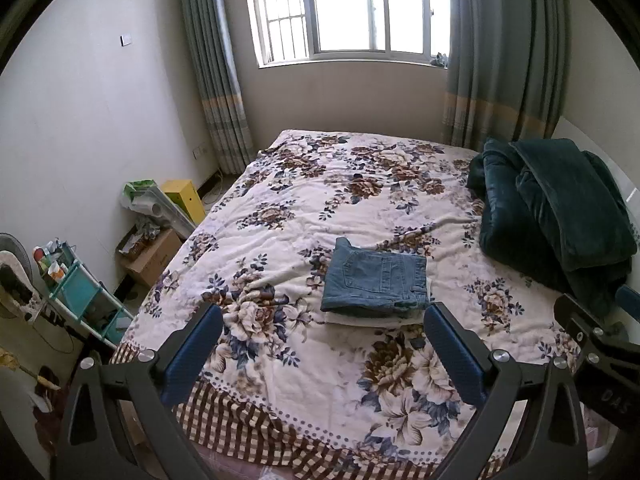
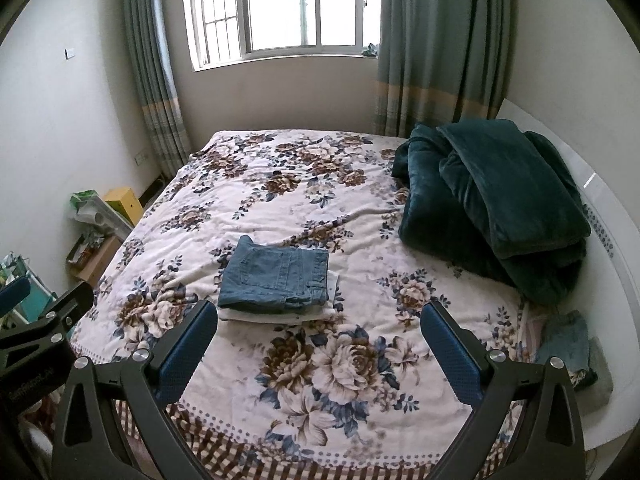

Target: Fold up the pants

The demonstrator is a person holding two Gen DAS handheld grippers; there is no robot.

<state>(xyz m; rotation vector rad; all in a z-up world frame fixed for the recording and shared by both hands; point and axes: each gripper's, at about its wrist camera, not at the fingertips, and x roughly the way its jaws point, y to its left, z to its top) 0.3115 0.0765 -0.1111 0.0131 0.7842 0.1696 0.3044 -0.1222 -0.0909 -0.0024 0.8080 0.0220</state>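
Jeans [image 1: 375, 280] are faded blue denim, matt, stitched seams, lying on a pale folded cloth [image 1: 372, 318]. Bedspread [image 1: 320, 200] is soft fleecy fabric, floral print, slightly rumpled. Dark green blanket [image 2: 500, 200] looks plush, velvety sheen. Left gripper [image 1: 323, 350] and right gripper [image 2: 319, 346]: matt black plastic arms, textured blue pads (rubbery look), shiny metal screws.

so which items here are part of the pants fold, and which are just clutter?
Job:
- folded jeans, stacked on a folded white garment
- left gripper, open
- right gripper, open

Lying about:
- dark green blanket, heaped on the bed
- floral bedspread
- cardboard box on the floor
- yellow box
- teal shelf cart
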